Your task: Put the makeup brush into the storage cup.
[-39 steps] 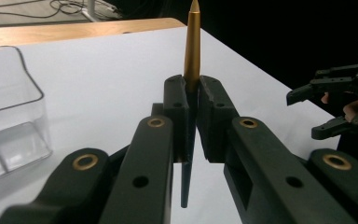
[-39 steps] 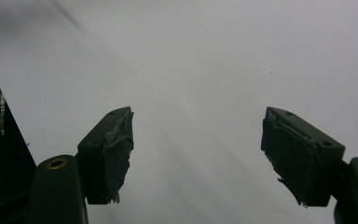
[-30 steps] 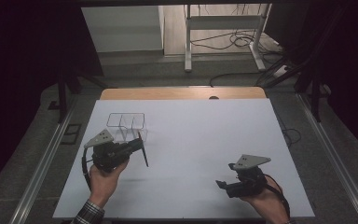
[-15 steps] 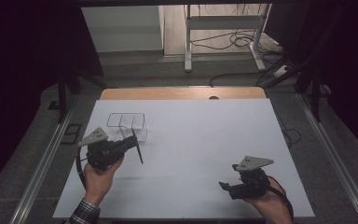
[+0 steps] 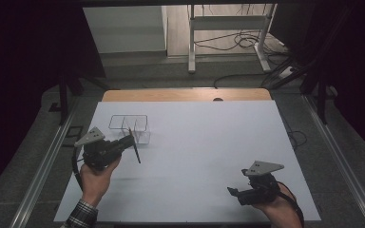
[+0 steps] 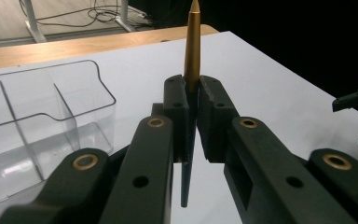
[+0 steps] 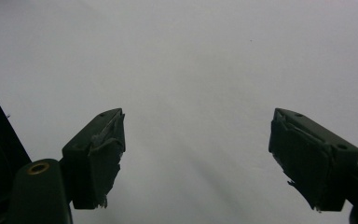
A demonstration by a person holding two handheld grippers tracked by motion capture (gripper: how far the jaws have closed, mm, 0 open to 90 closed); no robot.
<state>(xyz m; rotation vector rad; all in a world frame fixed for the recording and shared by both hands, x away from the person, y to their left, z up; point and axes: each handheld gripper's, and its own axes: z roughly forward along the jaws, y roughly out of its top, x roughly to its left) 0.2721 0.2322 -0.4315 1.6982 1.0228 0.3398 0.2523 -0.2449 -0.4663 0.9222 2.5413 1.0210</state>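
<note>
The white counter (image 5: 199,142) carries a clear plastic organizer (image 5: 129,128) with divided compartments near its far left part, and the work turns on how the pen lies to that box. The left tongs (image 5: 129,141) sit just on the near side of it — far closer than the right tongs (image 5: 234,194), which rest well apart at the near right edge with jaws spread wide over bare surface. The left tongs are clamped on a dark pen (image 6: 189,116) with a gold end, gripped near mid-length; its long axis crosses the jaws, so I judge it wants tilting upright — then a short carry forward into a compartment
</note>
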